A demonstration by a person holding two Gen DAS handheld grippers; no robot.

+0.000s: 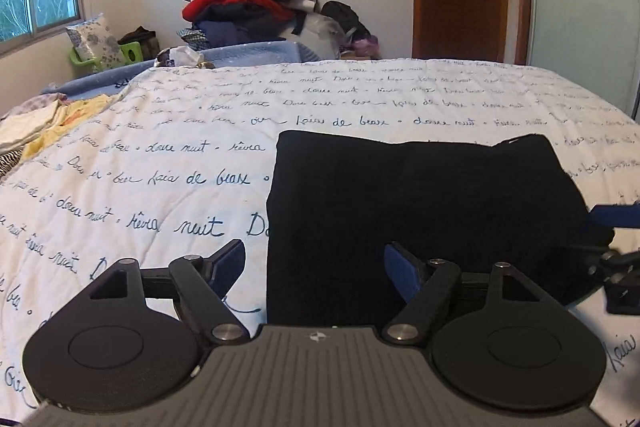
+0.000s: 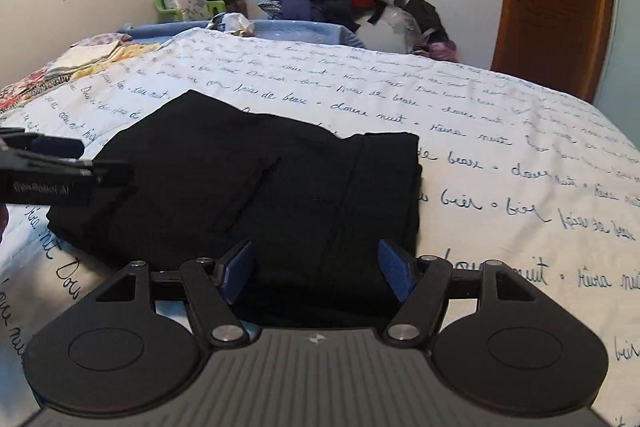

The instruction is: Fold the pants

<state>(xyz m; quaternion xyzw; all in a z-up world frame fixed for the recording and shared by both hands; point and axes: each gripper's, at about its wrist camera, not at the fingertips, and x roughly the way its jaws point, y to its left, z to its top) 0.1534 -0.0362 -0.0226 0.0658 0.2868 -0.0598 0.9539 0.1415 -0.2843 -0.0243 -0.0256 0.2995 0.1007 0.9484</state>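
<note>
I see the black pants (image 1: 424, 203) folded into a flat, compact rectangle on the bed (image 1: 160, 163) with its script-printed quilt. My left gripper (image 1: 316, 267) and right gripper (image 2: 316, 273) hover at the near edge, jaws released, grasping nothing.

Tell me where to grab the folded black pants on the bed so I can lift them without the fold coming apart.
Probably grip the black pants at the near edge, coming in low over the white quilt from the camera side. The stacked layers end there and lie flat, so open jaws can slide around the stack. Both the left gripper and the right gripper stand open there.
</note>
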